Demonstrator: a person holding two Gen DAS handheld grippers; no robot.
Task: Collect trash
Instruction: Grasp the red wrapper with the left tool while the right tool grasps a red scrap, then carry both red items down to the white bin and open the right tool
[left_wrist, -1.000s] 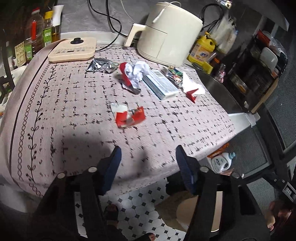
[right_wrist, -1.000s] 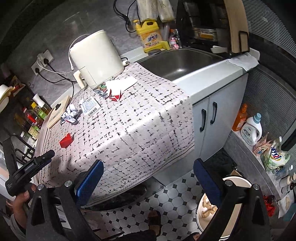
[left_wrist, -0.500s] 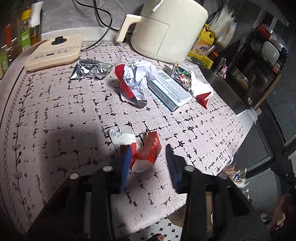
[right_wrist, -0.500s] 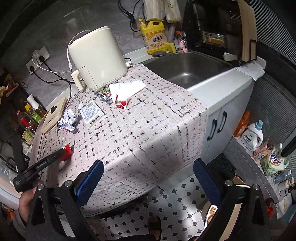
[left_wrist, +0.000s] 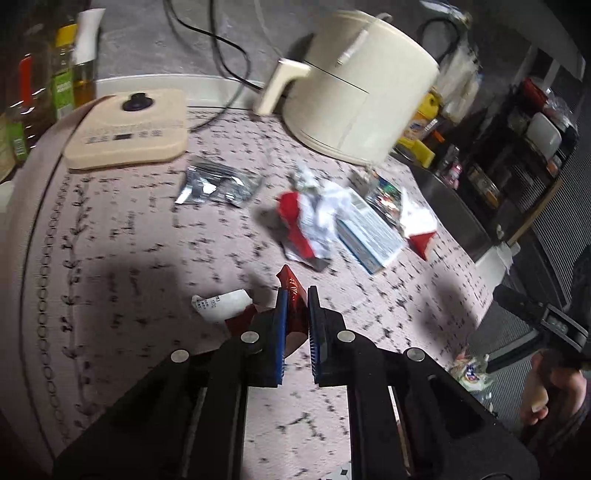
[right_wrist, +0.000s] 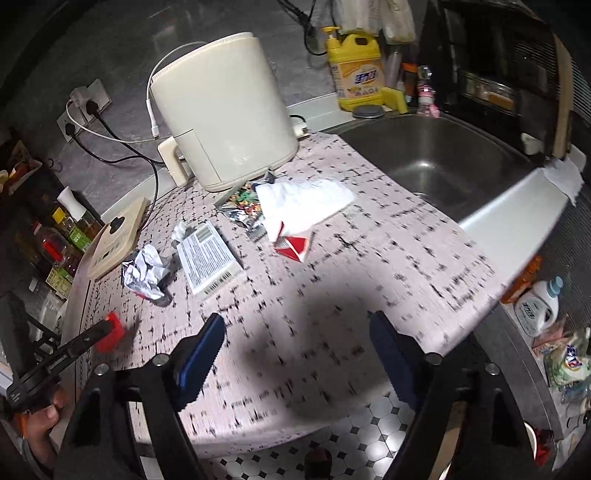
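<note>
Left tool points steeply down at the bench, its blue pads clenched on a red wrapper near the front edge. Right tool tilts down over the bench too, jaws closing with nothing between them. Crumpled foil wrapper, a barcoded box and a tissue lie farther back, near the cream appliance.

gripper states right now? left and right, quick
Left gripper: shut on the crumpled red wrapper.
Right gripper: nothing between its fingers, closing over the patterned tablecloth.
</note>
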